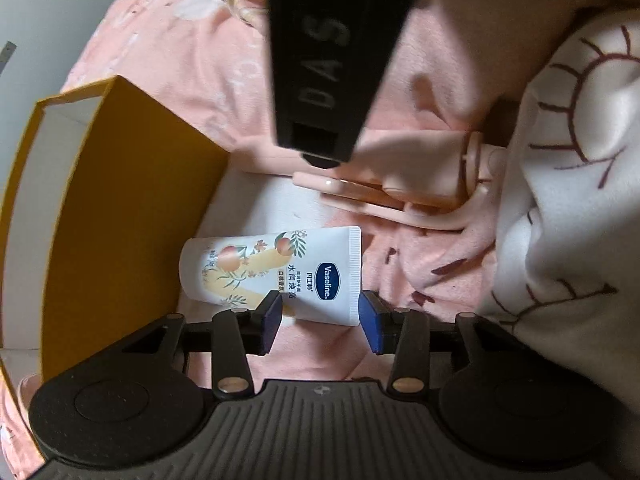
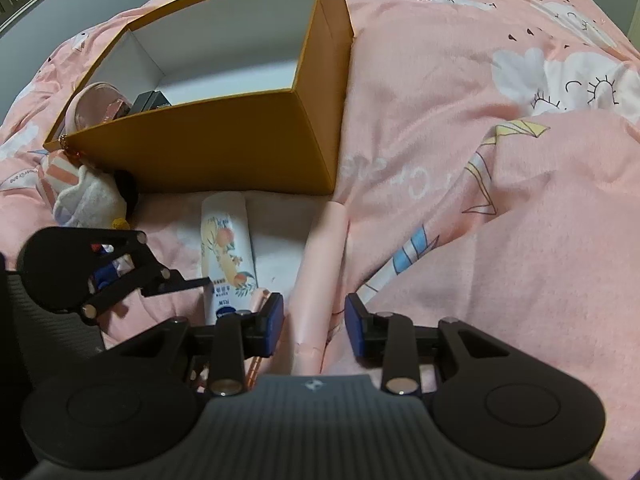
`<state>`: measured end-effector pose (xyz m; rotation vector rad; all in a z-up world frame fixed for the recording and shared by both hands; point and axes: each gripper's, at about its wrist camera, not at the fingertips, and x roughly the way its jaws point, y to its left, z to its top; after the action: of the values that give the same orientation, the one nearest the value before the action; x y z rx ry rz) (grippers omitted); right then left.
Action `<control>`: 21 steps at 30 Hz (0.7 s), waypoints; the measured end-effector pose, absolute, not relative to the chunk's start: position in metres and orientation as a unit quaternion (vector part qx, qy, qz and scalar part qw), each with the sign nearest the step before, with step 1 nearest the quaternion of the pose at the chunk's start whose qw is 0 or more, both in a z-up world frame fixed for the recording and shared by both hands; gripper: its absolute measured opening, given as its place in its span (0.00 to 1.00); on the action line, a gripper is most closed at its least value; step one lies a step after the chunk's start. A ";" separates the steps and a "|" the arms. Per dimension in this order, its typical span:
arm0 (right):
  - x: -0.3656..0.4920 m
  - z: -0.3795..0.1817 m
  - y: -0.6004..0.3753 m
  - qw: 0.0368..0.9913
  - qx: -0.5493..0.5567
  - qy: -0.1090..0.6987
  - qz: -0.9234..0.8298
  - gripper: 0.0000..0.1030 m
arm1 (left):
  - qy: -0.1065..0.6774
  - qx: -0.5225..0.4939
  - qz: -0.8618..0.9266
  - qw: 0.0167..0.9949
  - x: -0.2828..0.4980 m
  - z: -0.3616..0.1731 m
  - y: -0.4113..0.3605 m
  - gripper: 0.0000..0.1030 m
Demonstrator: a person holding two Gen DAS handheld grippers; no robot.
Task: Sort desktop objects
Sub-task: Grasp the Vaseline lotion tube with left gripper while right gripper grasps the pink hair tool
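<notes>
A: While the left wrist view caught only one orange wall of the box [image 1: 132, 208], what did the right one add?

B: Its white inside [image 2: 224, 48], with a pink round thing [image 2: 96, 106] and a dark block [image 2: 152, 102] in the corner at nine o'clock, and a plush toy [image 2: 86, 196] outside that corner.

A: And the hand cream tube [image 1: 276, 270]?

B: White, printed with peaches and a blue Vaseline oval, it lay flat on the pink bedding [image 2: 500, 240], just beside the box. The left gripper [image 1: 320, 314] stood partly open, its crimped end between the blue pads, whether touching I couldn't tell.

A: The right gripper [image 2: 314, 322]?

B: Partly open astride a pink handle [image 2: 320, 264], pads apart from it. Open bedding stretched toward three o'clock.
</notes>
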<state>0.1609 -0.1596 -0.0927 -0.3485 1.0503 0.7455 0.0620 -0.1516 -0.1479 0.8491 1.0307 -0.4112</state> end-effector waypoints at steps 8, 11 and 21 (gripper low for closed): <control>0.161 -0.093 -0.160 0.783 -0.166 0.487 0.349 0.35 | 0.459 0.378 -0.175 0.785 0.045 -0.131 -0.146 0.27; 0.161 -0.094 -0.161 0.782 -0.168 0.487 0.350 0.35 | 0.441 0.371 -0.164 0.801 0.038 -0.120 -0.141 0.15; 0.161 -0.093 -0.161 0.778 -0.170 0.486 0.359 0.35 | 0.413 0.400 -0.191 0.796 0.054 -0.116 -0.129 0.16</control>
<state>0.1610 -0.1606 -0.0934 -0.3675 1.0511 0.7774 0.0536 -0.1295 -0.1156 0.8590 0.8874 -0.4099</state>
